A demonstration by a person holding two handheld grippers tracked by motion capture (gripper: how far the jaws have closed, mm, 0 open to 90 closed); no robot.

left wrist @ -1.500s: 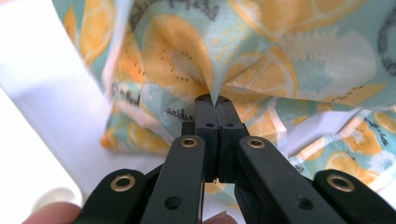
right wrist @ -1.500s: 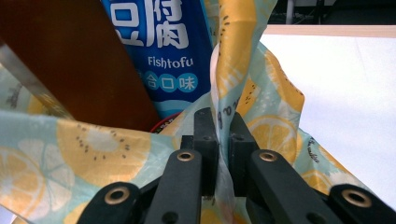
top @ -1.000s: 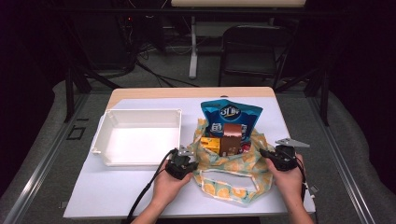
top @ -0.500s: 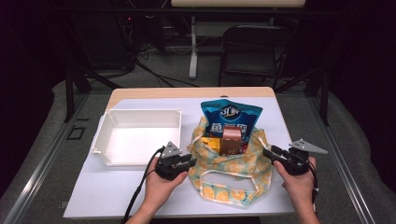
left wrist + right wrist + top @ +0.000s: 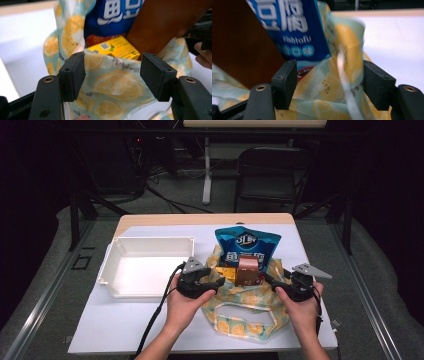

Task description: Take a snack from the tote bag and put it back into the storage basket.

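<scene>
flanking lemon-print bag [image 5: 250,306], left claw [image 5: 216,283], right claw [image 5: 274,281], both seemingly agape

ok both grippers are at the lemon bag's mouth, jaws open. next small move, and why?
Probably shut both on the rim. The left gripper and right gripper each have the lemon-print bag fabric between open jaws, gripping nothing. The blue snack pouch, brown box and yellow box stick out; holding the rim should come before any lift or spread.

A white tray [image 5: 120,270] sits at the table's [image 5: 100,330] left; a black chair [image 5: 272,175] stands beyond.
</scene>
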